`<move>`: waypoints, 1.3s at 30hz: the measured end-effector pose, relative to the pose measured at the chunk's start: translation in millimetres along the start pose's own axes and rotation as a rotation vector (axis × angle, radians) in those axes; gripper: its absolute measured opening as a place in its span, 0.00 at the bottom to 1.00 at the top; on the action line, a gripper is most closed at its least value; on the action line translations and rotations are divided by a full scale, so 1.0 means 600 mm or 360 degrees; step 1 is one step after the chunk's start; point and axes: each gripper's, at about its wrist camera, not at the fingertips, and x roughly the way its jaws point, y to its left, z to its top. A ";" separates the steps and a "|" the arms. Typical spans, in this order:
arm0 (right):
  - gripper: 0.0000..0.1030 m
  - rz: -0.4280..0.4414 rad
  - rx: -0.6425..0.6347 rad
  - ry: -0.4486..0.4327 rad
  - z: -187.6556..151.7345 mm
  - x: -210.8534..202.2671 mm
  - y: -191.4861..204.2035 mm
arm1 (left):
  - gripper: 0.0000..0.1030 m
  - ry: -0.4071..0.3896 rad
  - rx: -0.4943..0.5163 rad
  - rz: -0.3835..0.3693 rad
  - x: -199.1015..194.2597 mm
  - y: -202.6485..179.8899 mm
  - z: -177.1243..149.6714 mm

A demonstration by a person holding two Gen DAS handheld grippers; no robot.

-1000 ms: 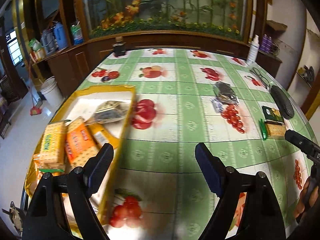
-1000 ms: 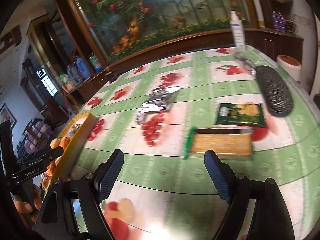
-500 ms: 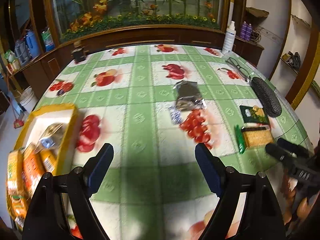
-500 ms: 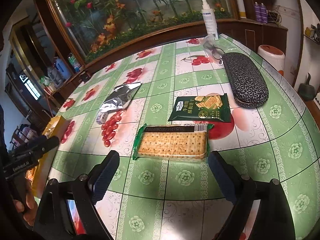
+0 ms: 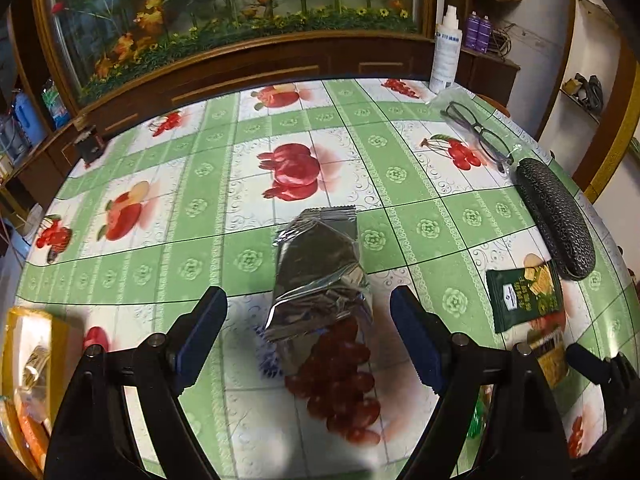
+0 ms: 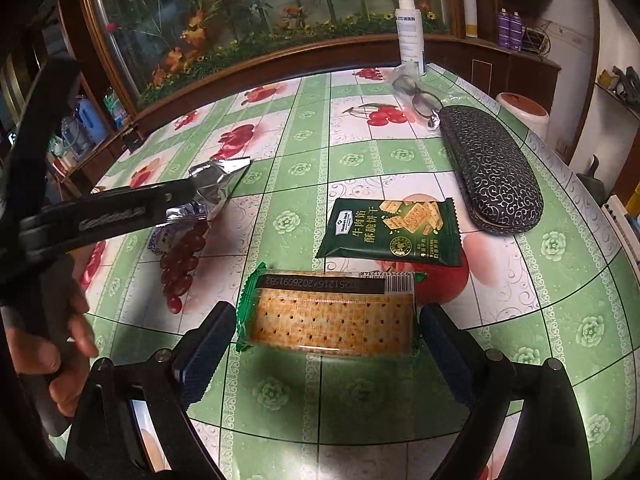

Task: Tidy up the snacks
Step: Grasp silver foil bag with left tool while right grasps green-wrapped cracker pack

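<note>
Jaws wide on the left gripper [image 5: 306, 294], nothing pinched. Blue pads [image 5: 204, 320] far apart, one on each side of the foil pack [image 5: 320, 268] as seen from the left wrist. Foil pack flat near the middle of the table [image 5: 200, 200], shiny and crinkled, its near end over a picture of red grapes. Small blue and white packet [image 6: 160, 240] tucked just beside that near end. Hard to tell if the pads touch the foil pack or just hang over it.

Jaws wide on the right gripper [image 6: 327, 309] too, holding nothing. Cracker pack [image 6: 334, 316] flat on the table between the two pads, closer to the near edge than the foil pack, off to its right. Clear wrap with green ends, long side across the jaws. Small gap on each side, so no squeeze. Left pad very close to the green end.

Green pack [image 6: 390, 232] just past the cracker pack, flat, with cracker pictures on it. Apart from it, but near.

Black patterned case [image 6: 492, 172] along the right edge of the table, closed. Glasses [image 5: 476, 132] past the case, toward the far right edge. White spray bottle [image 6: 410, 36] upright at the far edge.

Yellow box [image 5: 60, 344] at the left edge, with more snack packs inside.

Left hand [image 6: 60, 360] wrapped round the handle of its gripper, at the left in the right wrist view.
</note>
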 end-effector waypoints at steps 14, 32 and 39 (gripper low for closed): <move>0.98 -0.0098 -0.0094 0.0071 0.001 0.039 0.031 | 0.82 0.0085 -0.0042 0.0034 0.068 0.010 0.016; 0.88 -0.0053 -0.0189 -0.0050 -0.006 0.005 0.035 | 0.56 0.0037 -0.0072 -0.0053 0.039 0.033 -0.009; 0.88 0.0072 -0.0130 -0.0172 -0.009 -0.060 0.029 | 0.56 -0.0127 -0.0166 0.0006 -0.069 0.072 -0.044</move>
